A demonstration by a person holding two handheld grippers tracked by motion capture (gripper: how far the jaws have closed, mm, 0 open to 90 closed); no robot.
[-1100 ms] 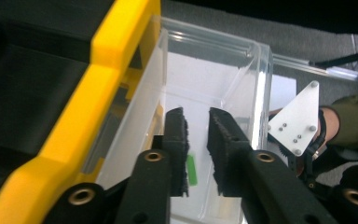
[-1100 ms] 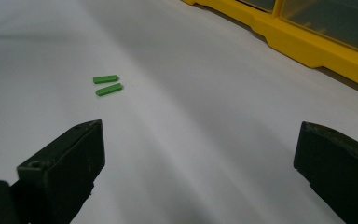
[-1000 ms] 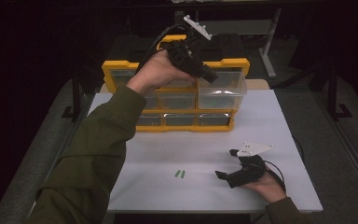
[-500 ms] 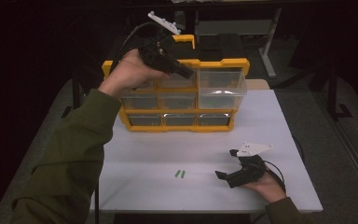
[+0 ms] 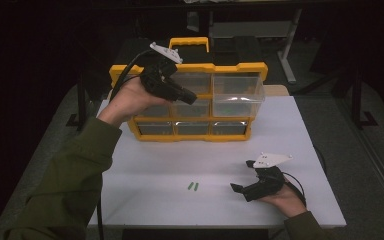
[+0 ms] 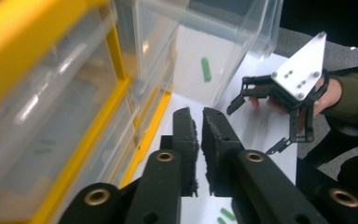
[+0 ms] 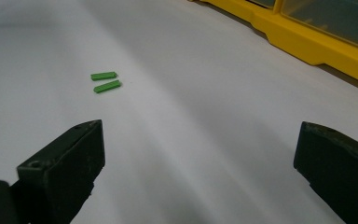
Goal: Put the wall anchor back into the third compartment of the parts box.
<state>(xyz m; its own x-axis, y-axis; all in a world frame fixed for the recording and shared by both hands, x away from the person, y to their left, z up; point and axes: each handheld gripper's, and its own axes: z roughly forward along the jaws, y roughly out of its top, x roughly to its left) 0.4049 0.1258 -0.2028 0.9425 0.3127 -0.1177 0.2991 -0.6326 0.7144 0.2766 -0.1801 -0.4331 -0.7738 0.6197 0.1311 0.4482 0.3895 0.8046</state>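
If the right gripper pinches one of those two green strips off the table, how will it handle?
Each green strip looks thin and flat, so probably light and unlikely to roll. It lies flush on the smooth white table, so it may skid when nudged. Straight edges suggest it is stiff.

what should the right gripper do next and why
Probably reach for the two green pieces. The right gripper rests open on the table facing them, the organizer's drawer stands pulled out, and the left gripper holds nothing.
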